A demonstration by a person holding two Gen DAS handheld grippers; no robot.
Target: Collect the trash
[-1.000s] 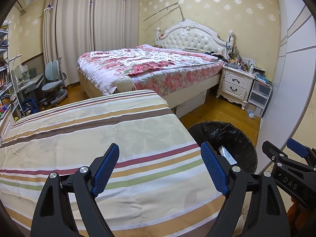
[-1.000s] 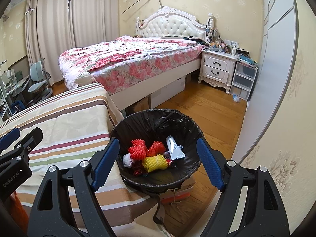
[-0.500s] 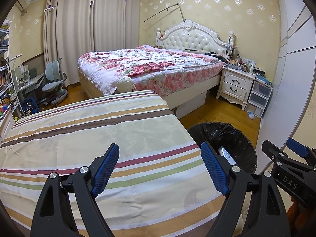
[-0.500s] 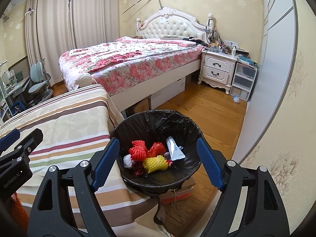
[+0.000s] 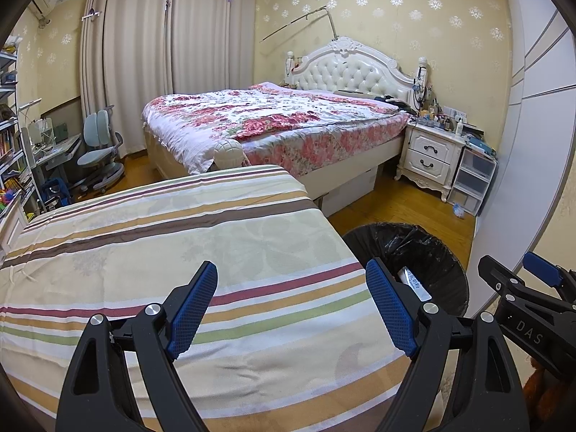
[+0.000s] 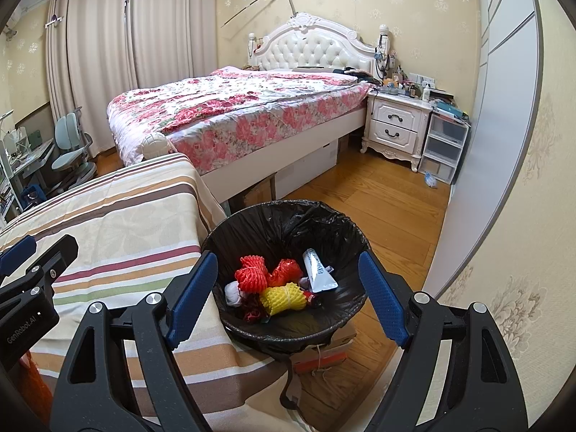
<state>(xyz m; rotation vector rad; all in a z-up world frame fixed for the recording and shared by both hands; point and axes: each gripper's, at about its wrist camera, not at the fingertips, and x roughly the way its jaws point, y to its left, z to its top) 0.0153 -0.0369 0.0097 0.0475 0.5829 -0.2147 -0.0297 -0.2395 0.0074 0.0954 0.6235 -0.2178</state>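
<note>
A black-lined trash bin [image 6: 288, 223] stands on the floor beside the striped table [image 6: 118, 230]. It holds red foam nets [image 6: 252, 277], a yellow foam net [image 6: 282, 297], a white tube [image 6: 318, 271] and other scraps. My right gripper [image 6: 288, 298] is open and empty, above the bin's near side. My left gripper [image 5: 291, 309] is open and empty above the striped tablecloth [image 5: 180, 244], with the bin [image 5: 432, 252] to its right. The right gripper [image 5: 532, 288] shows at the left wrist view's right edge.
A floral bed [image 6: 244, 108] stands behind the table. A white nightstand [image 6: 396, 126] and plastic drawers [image 6: 444, 144] stand by the wall. A wardrobe [image 6: 504, 108] runs along the right. A cardboard box [image 6: 324, 352] sits under the bin.
</note>
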